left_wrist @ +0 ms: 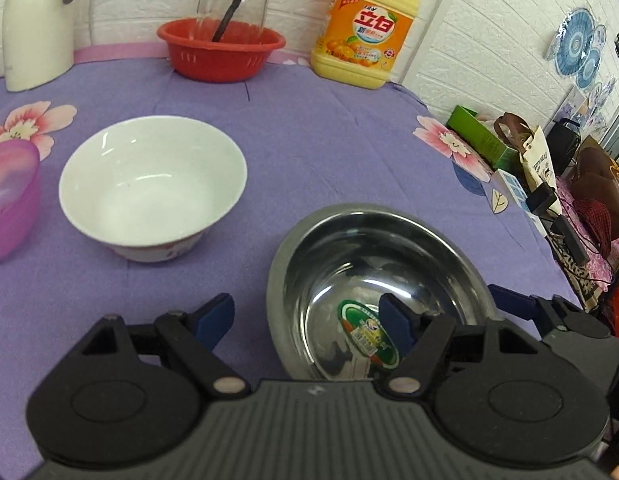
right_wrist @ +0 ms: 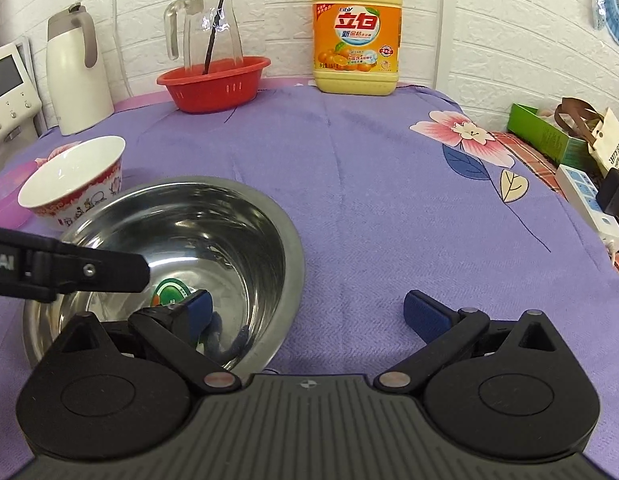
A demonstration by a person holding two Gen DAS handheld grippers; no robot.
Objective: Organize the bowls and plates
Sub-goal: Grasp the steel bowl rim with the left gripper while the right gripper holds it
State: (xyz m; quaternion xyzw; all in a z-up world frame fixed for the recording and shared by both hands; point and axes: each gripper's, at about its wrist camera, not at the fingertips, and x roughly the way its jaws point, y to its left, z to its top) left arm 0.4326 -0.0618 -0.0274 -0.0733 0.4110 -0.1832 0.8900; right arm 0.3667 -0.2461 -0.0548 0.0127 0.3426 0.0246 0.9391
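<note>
Steel bowl (left_wrist: 373, 280) upright on the purple cloth (left_wrist: 309, 128), near the cloth's front right part, green sticker on its inner floor. Left gripper (left_wrist: 309, 320) straddling the bowl's left rim: one blue pad inside the basin, the other outside over bare cloth, fingers spread, nothing pinched. Right gripper (right_wrist: 309, 312) straddling the right rim the same way, left pad over the basin, right pad over open cloth, jaws wide apart, pads not pressing the metal. White bowl (left_wrist: 153, 184) just beyond and left of the steel one, upright, small gap between the two rims. Pink translucent dish (left_wrist: 9, 200) at the far left edge. Red colander (left_wrist: 221, 50), glass jug, white thermos (left_wrist: 37, 24) and yellow detergent jug (left_wrist: 365, 28) lined up along the back wall. Wide bare cloth between the bowls and that back row, and to the right up to the table's rounded edge.
</note>
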